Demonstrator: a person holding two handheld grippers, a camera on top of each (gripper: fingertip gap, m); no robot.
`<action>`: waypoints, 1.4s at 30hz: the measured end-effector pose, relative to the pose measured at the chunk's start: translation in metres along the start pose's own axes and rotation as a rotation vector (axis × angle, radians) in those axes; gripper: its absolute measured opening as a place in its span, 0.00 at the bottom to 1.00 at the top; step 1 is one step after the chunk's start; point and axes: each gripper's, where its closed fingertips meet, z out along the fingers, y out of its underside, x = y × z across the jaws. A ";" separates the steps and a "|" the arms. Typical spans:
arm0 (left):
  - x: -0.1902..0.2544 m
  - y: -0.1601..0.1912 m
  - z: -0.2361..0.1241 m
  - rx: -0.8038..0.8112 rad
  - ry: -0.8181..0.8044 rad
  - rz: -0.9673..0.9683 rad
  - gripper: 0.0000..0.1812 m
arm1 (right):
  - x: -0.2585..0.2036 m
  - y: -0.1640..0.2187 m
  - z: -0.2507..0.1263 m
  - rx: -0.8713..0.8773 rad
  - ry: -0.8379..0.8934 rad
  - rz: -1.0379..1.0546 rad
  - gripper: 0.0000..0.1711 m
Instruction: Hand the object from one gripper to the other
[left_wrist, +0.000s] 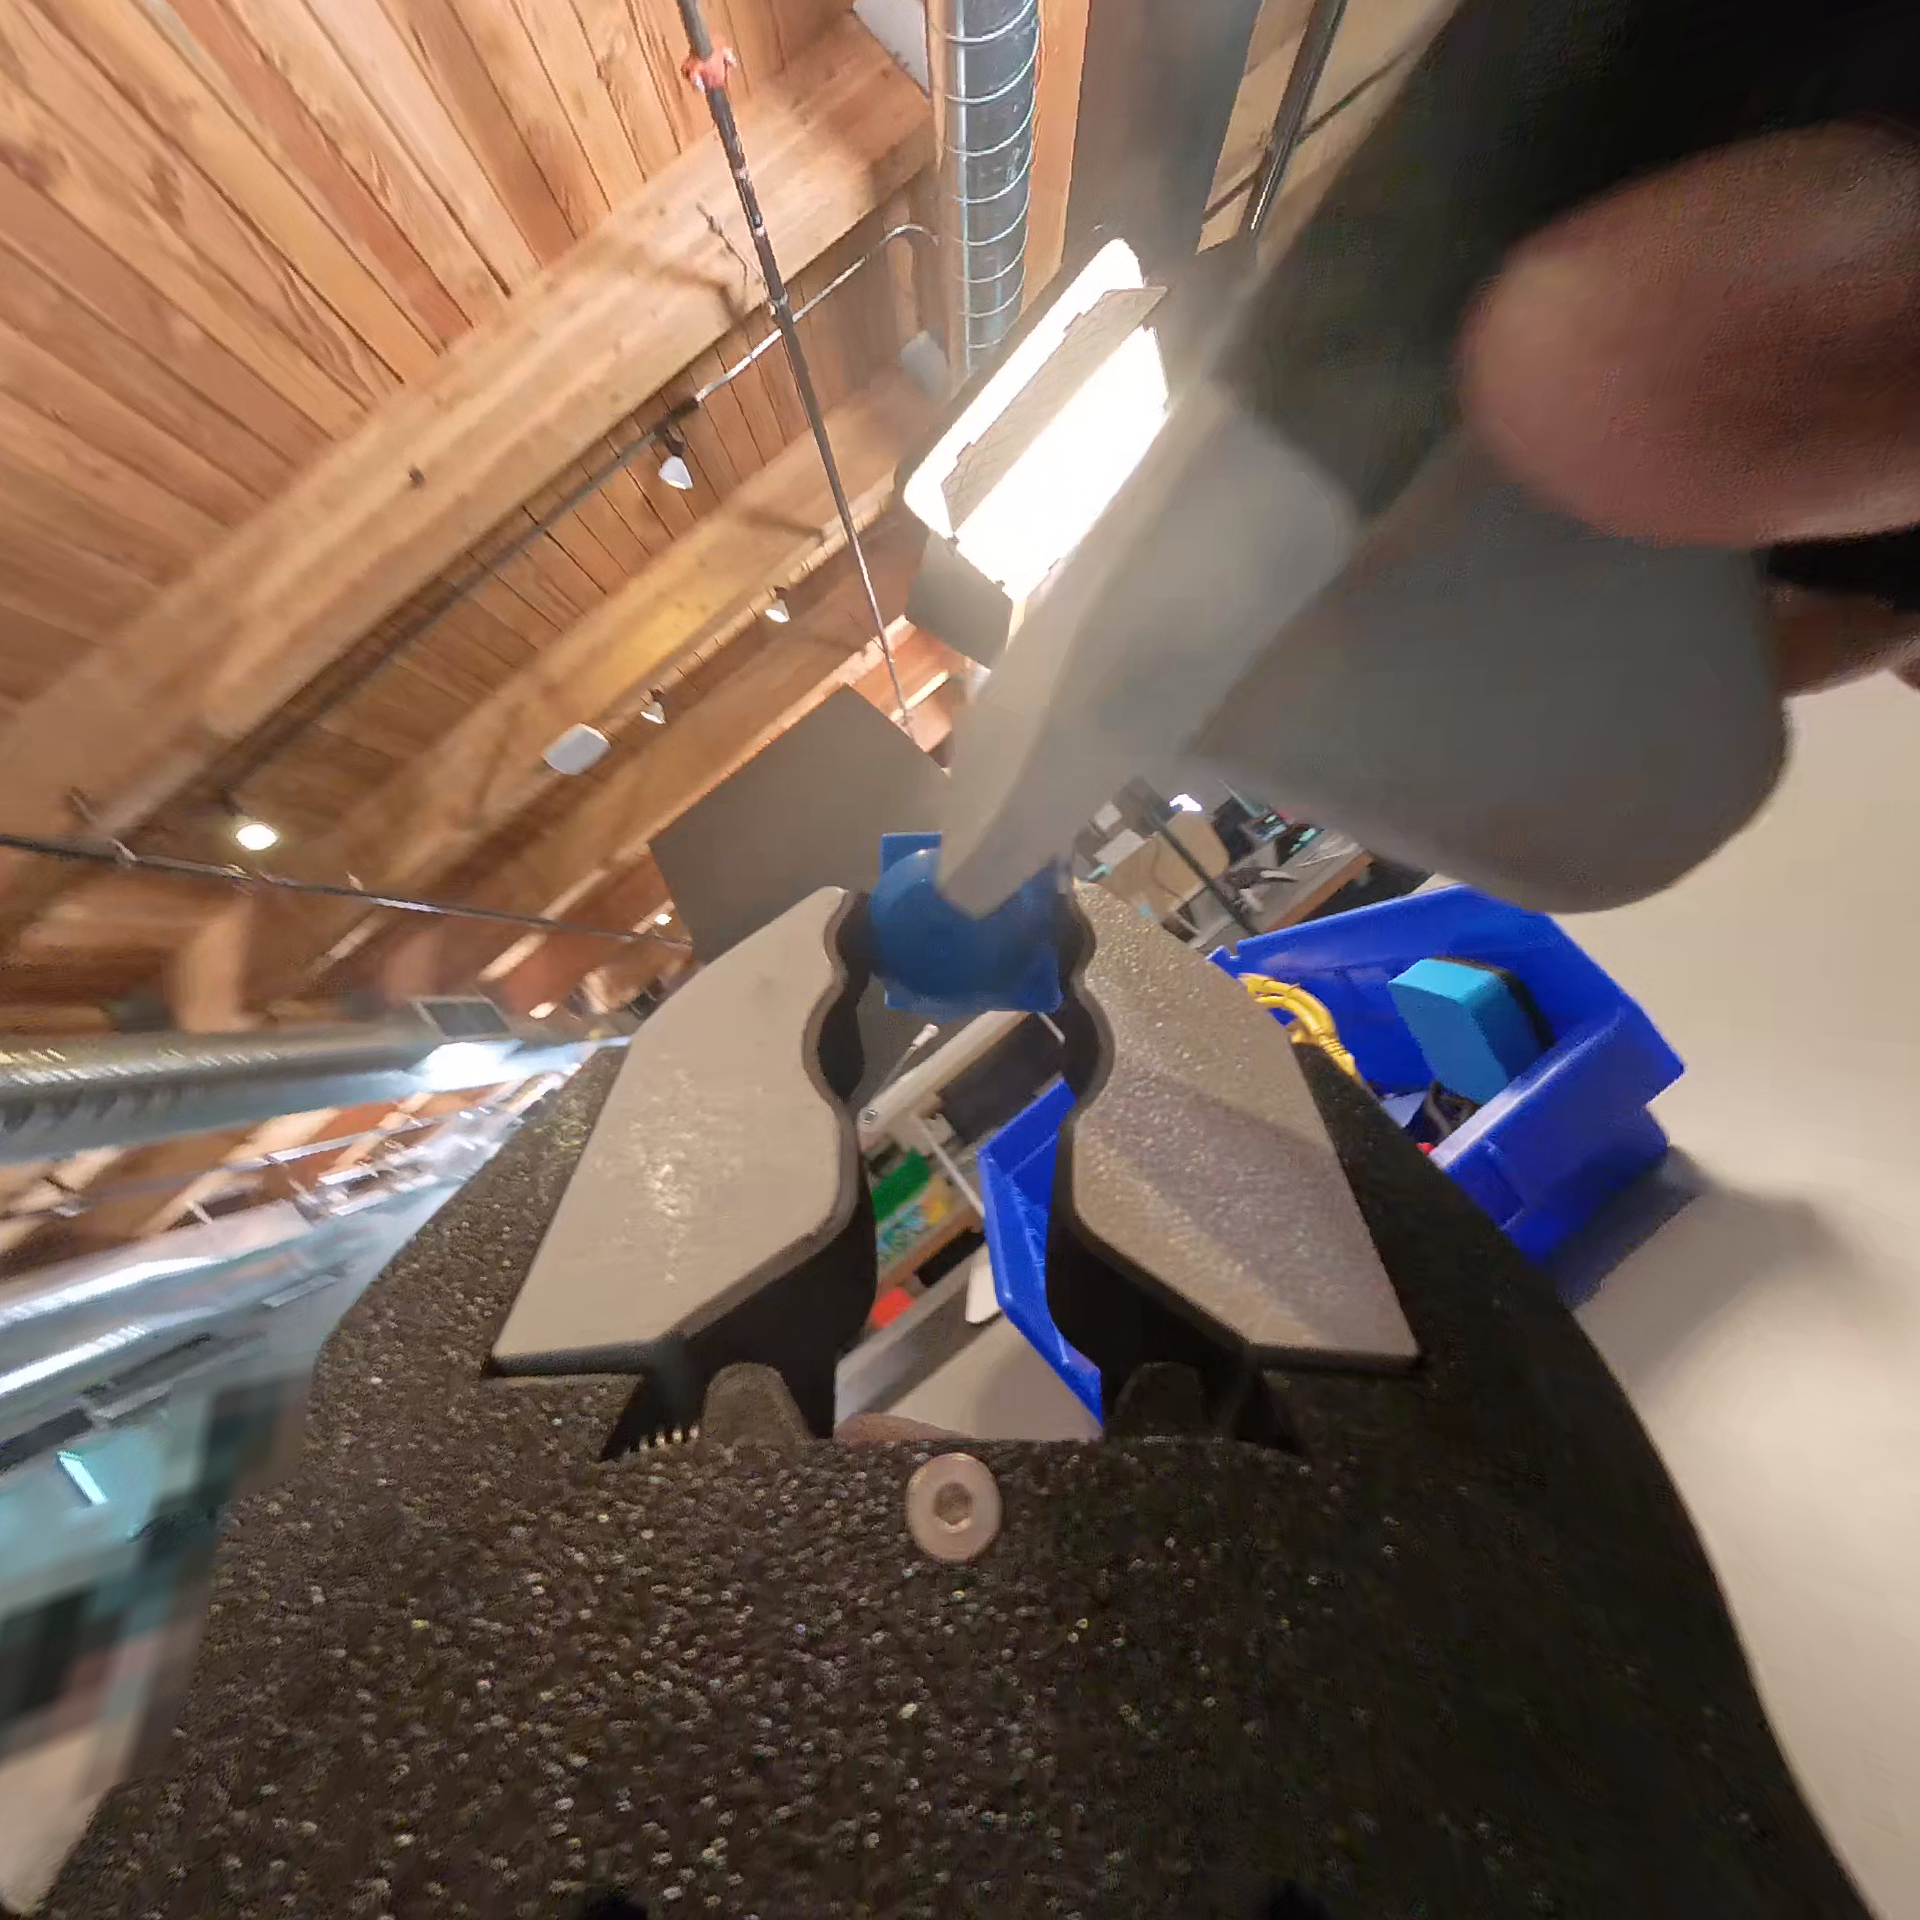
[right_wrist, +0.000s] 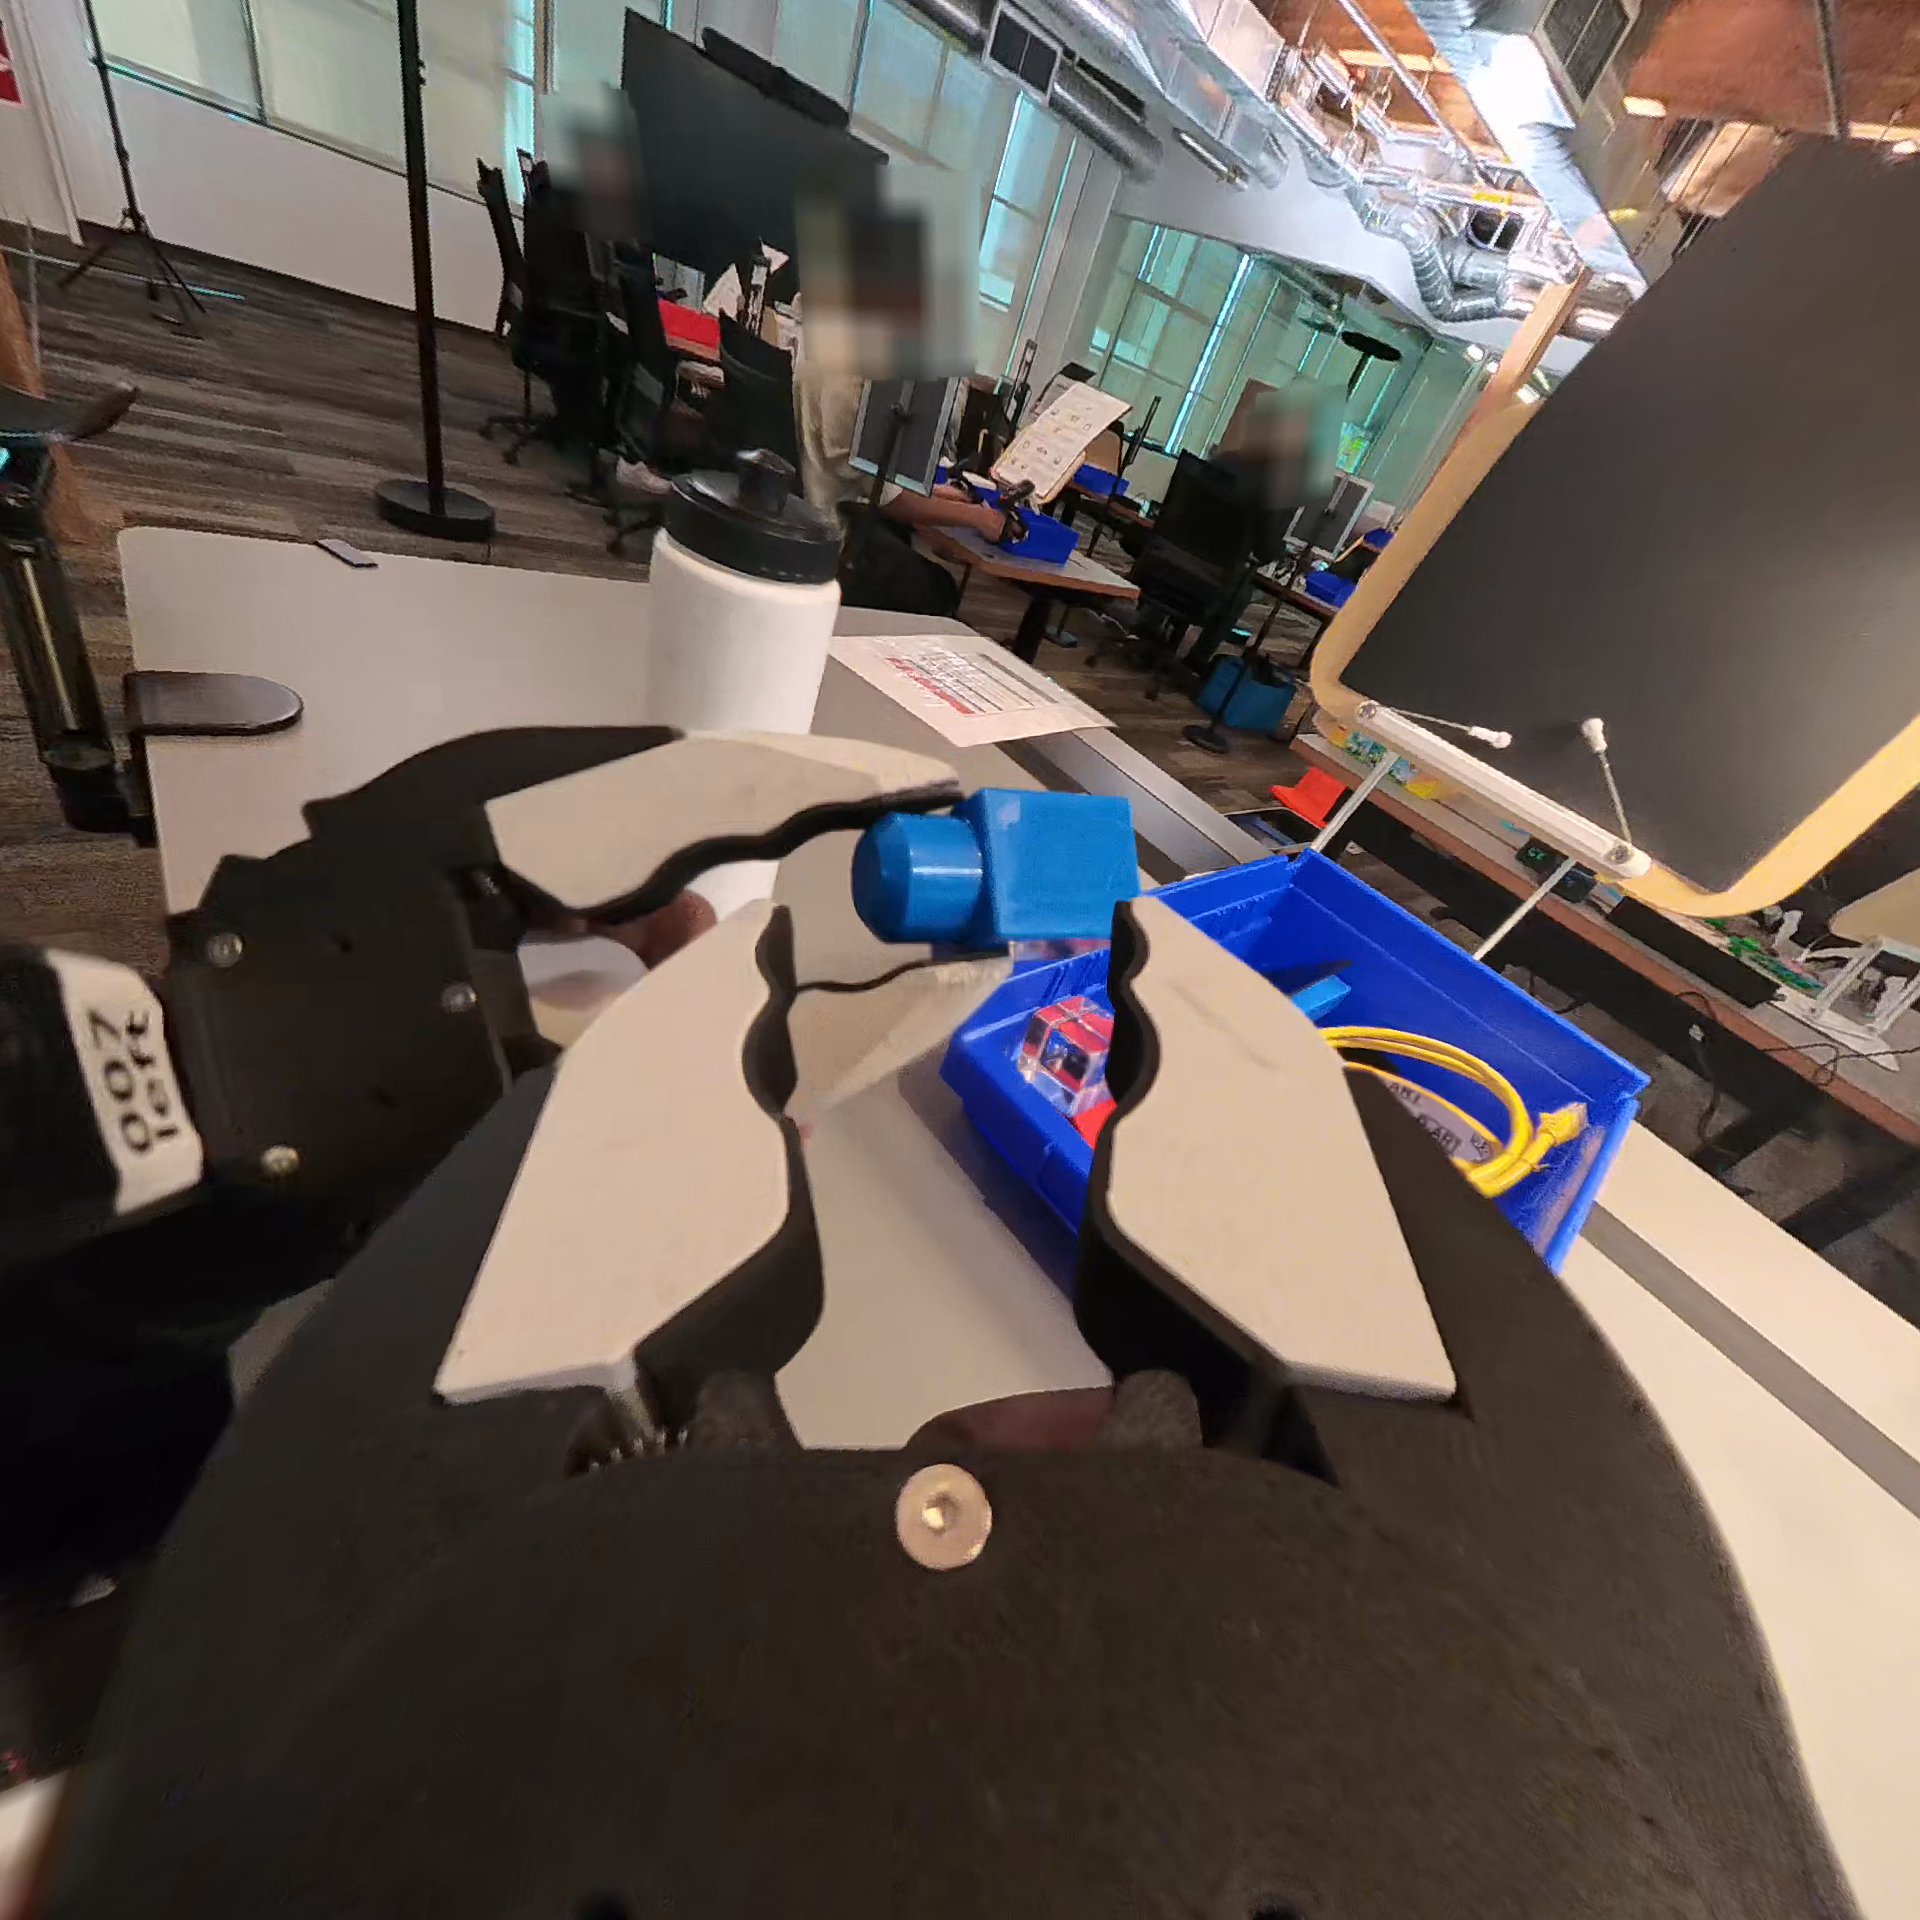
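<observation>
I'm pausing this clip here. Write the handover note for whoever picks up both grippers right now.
Left gripper: shut on the blue block, held at its fingertips, above the table.
Right gripper: open, empty; its fingers point at the block. The left wrist view shows one finger close by the block, contact unclear.
Blue bin sits beyond on the table with a yellow cable and other bits inside.
Done: block picked up and presented.
Left: close the right gripper on the block, then open the left.

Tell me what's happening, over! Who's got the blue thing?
Left gripper shut on blue block. Right gripper open, fingertips right at the block, not gripping yet. Blue bin on table behind; nothing blocking. Over.
</observation>
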 end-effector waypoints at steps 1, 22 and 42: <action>0.003 -0.002 -0.001 0.007 -0.005 0.041 0.20 | -0.001 0.002 0.001 -0.010 0.001 0.001 0.35; 0.026 -0.022 -0.008 0.139 0.064 0.168 0.17 | -0.002 0.024 0.008 -0.087 -0.063 -0.117 0.23; -0.003 -0.039 -0.015 0.342 0.573 -1.085 0.34 | 0.001 -0.020 -0.030 0.297 -0.506 0.360 0.21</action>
